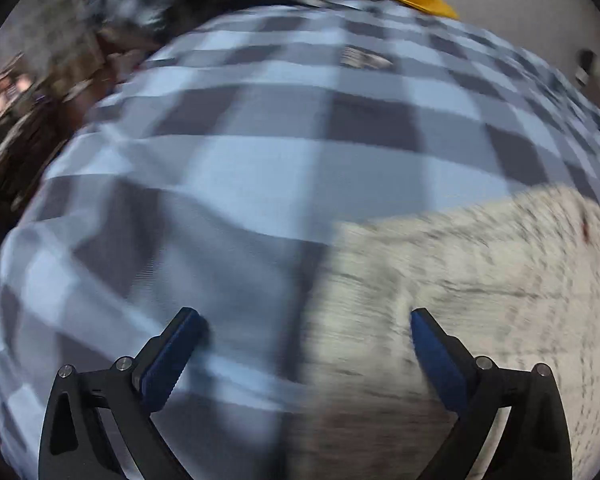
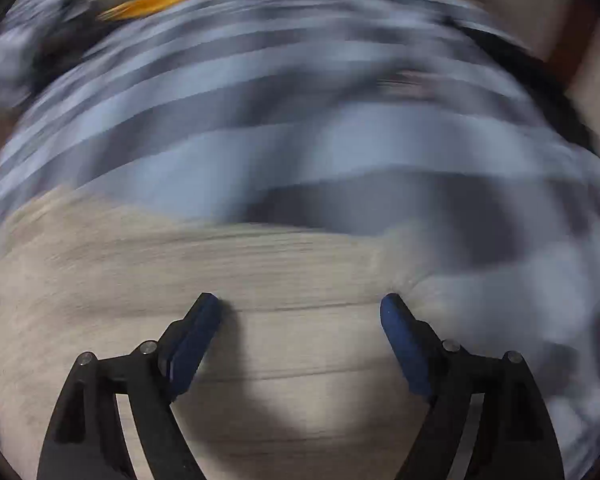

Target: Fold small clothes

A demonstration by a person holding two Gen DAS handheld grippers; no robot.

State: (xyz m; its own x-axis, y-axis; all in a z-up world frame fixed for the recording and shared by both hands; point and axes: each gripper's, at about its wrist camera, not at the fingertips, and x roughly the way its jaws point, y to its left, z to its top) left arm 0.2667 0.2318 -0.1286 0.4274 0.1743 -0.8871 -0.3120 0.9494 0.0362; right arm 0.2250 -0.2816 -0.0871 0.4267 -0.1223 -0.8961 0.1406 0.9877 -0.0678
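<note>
Left gripper (image 1: 304, 322): jaws spread wide, holding nothing, above the checked cloth (image 1: 268, 152) where it meets the table (image 1: 480, 280). Right gripper (image 2: 300, 304): jaws wide, empty, over the table (image 2: 260, 264); cloth (image 2: 300, 140) lies ahead, blurred.

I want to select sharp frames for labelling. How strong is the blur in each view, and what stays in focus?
Left wrist view: moderate motion blur; the blue-and-grey checked cloth still shows its squares, and the left gripper is sharp. Right wrist view: heavy sideways smear; the checks turn into streaks, the pale wood-grain table is streaked, only the right gripper stays sharp.
</note>
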